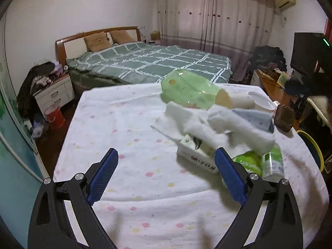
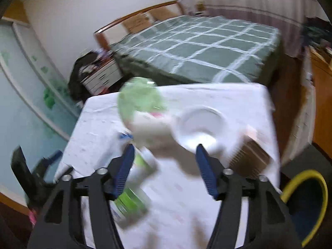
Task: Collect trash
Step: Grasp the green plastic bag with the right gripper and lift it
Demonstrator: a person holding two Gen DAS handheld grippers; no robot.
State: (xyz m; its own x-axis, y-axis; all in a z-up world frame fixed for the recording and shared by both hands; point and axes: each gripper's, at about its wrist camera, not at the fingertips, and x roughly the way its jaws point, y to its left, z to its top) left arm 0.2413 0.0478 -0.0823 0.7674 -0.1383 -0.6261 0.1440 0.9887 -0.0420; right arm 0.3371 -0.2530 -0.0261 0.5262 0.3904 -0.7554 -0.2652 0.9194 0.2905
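Trash lies in a pile on the table's right half: a pale green plastic bag (image 1: 186,89), a paper cup (image 1: 225,99), crumpled white tissues (image 1: 209,124), a small carton (image 1: 195,157) and a green-labelled bottle (image 1: 269,161). My left gripper (image 1: 166,153) hangs open over bare cloth just left of the carton, holding nothing. The right wrist view is blurred. It shows the green bag (image 2: 141,99), a white dish (image 2: 200,124) and the bottle (image 2: 128,199). My right gripper (image 2: 165,148) is open above the pile, with nothing gripped.
The table wears a white cloth (image 1: 124,128) with pastel dots. A brown box (image 1: 284,117) and a clear plastic cup (image 1: 262,103) sit at its right edge. A yellow-rimmed bin (image 2: 300,175) stands on the floor to the right. A bed (image 1: 149,62) lies beyond.
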